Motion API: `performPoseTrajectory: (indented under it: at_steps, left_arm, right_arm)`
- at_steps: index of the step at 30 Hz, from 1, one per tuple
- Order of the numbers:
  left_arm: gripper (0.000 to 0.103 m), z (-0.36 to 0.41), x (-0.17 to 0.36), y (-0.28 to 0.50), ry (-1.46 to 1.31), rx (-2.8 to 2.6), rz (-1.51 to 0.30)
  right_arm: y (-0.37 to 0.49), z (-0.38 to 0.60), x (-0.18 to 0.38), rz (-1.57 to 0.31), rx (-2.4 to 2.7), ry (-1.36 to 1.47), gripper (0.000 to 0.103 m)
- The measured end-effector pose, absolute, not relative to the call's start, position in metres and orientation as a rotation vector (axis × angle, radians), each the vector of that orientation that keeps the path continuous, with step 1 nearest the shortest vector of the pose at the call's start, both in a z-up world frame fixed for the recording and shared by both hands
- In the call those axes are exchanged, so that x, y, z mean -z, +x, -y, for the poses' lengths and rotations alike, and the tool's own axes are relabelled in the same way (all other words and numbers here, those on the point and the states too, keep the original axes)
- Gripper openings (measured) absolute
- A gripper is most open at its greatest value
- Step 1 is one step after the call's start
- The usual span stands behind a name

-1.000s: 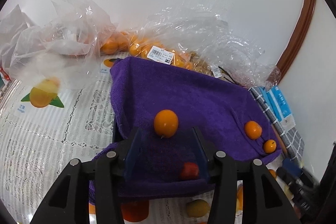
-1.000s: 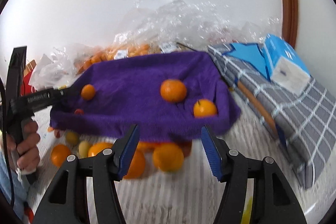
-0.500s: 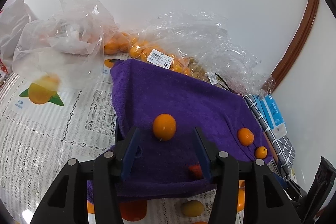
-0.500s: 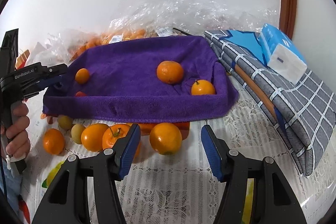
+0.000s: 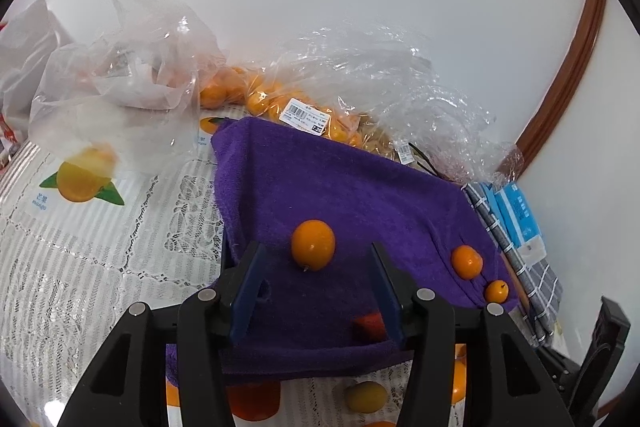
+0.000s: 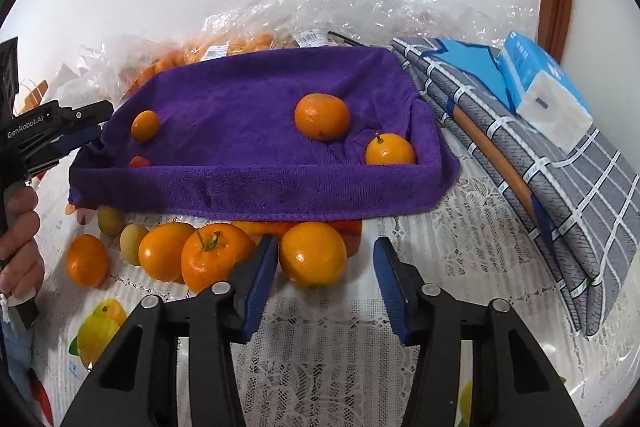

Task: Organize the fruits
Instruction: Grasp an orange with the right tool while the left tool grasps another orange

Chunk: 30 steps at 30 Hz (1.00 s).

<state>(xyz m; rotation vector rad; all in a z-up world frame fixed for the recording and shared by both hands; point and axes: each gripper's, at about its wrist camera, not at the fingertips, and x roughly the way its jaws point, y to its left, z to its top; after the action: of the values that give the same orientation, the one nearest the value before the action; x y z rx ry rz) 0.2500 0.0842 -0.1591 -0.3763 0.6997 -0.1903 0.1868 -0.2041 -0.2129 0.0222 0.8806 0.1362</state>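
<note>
- Left wrist view: our left gripper [image 5: 316,293] hangs over the near end of the purple-towel tray [image 5: 344,195], jaws spread with nothing between the pads. A small orange [image 5: 313,244] sits on the towel just past the fingertips, roughly centred in the gap. A little red fruit [image 5: 370,325] lies on the towel right by the right-side finger. Two more oranges [image 5: 467,261] sit at the tray's far right corner.
- Right wrist view: our right gripper [image 6: 325,281] is down on the lace tablecloth [image 6: 328,359] in front of the tray's front wall, and its jaws are closing. The loose orange [image 6: 313,253] sits just ahead of the tips, between them, nearer the left pad; we can't say the pads press on it yet.
- That orange is roundish, so no long axis to fuss over. It's dead ahead of the right claw, and the right hand is clearly the nearer one.
- More loose fruit [image 6: 216,255] crowds its left side, touching or nearly so, so we'd guess the pinch could nudge a neighbour.
</note>
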Motion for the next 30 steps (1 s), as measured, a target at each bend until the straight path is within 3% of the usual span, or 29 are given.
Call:
performPoseTrajectory:
  at_steps: [2, 14, 22, 26, 30]
  left_arm:
    - [0.05, -0.087, 0.158, 0.25, -0.398, 0.195, -0.697]
    - [0.05, -0.08, 0.152, 0.238, -0.35, 0.193, -0.674]
    - [0.05, -0.061, 0.149, 0.192, -0.266, 0.273, -0.712]
    - [0.057, -0.053, 0.157, 0.176, -0.266, 0.341, -0.755]
    - [0.058, -0.042, 0.164, 0.165, -0.206, 0.36, -0.779]
  right_arm:
    - [0.187, 0.205, 0.214, -0.886, -0.159, 0.035, 0.034]
    - [0.181, 0.225, 0.207, -0.825, -0.178, 0.163, 0.034]
    - [0.18, 0.217, 0.206, -0.825, -0.161, 0.105, 0.034]
    - [0.178, 0.216, 0.205, -0.82, -0.157, 0.088, 0.034]
    - [0.178, 0.217, 0.206, -0.824, -0.163, 0.086, 0.034]
